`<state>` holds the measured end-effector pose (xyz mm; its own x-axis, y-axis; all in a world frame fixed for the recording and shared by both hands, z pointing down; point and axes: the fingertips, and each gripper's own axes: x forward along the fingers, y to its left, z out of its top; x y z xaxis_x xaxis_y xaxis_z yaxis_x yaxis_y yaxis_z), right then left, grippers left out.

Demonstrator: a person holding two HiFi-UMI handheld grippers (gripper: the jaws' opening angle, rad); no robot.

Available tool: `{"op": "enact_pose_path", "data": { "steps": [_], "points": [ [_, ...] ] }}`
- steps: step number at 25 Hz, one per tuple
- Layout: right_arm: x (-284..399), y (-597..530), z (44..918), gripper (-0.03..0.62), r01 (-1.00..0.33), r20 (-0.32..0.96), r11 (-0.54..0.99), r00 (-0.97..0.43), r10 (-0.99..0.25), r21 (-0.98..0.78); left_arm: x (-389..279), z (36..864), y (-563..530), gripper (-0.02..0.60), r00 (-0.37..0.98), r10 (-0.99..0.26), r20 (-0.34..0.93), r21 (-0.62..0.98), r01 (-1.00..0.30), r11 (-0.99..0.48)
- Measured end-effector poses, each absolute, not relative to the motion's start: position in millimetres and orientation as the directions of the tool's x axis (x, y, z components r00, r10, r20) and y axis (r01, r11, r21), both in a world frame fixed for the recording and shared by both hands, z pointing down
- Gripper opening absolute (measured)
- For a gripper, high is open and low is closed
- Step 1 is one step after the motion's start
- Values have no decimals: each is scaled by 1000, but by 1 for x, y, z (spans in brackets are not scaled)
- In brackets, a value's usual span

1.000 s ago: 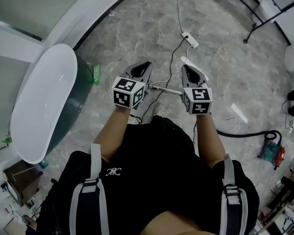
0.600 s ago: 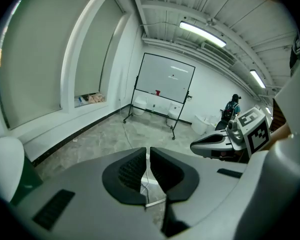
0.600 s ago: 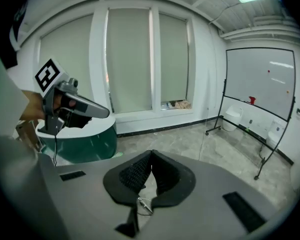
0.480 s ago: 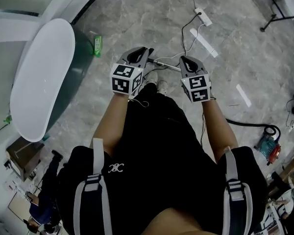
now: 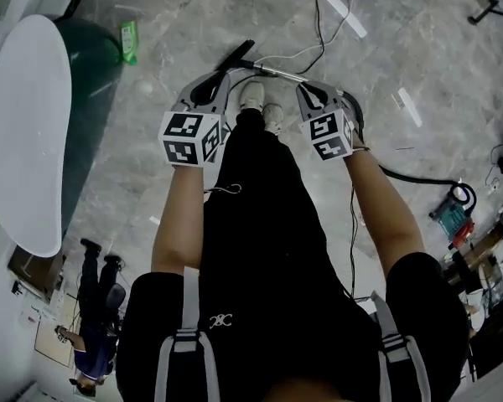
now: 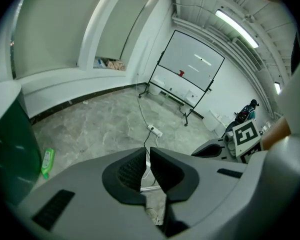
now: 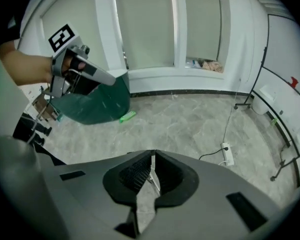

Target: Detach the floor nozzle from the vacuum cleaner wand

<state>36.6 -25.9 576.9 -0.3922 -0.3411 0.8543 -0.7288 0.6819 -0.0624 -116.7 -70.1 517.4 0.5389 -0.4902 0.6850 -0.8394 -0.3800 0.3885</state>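
In the head view the vacuum's silver wand lies on the grey floor just past the person's shoes, with a black nozzle at its left end. A black hose runs right to the blue and red vacuum body. My left gripper hangs just left of the wand, jaws shut and empty. My right gripper is over the wand's right part, also shut and empty. In the left gripper view the closed left gripper shows a bit of wand below. The right gripper is closed too.
A white oval-topped green tub stands at the left, a green bottle beside it. A white power strip and cables lie on the floor beyond the wand. A wheeled whiteboard stands far back. Tools crowd the right edge.
Both grippers have dropped toward the floor and spread a little apart as the person bent forward. The wand and nozzle now lie close beneath them. Jaws stayed shut.
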Motion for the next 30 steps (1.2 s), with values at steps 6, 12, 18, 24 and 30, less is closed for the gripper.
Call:
{"op": "enact_pose_path", "data": {
  "steps": [6,12,18,24,30],
  "points": [
    [44,-31,795,15,-622,932,782,-306,-195,-40,-113,655,-87,12,612,-421,669,489,-790,-371],
    [49,-4,976,203,-548,970,828,-240,-21,-118,-106,752,-63,12,629,-303,716,463,-752,-468],
    [44,14,1096,216,-423,991,904,-136,6,-64,-131,814,-42,12,610,-250,752,465,-760,-454],
    [26,28,1170,216,-354,995,933,-89,34,-64,-138,852,-37,12,604,-222,765,463,-756,-463],
    [22,13,1151,204,-366,988,928,-156,11,-69,-123,856,-42,12,635,-215,742,539,-755,-373]
  ]
}}
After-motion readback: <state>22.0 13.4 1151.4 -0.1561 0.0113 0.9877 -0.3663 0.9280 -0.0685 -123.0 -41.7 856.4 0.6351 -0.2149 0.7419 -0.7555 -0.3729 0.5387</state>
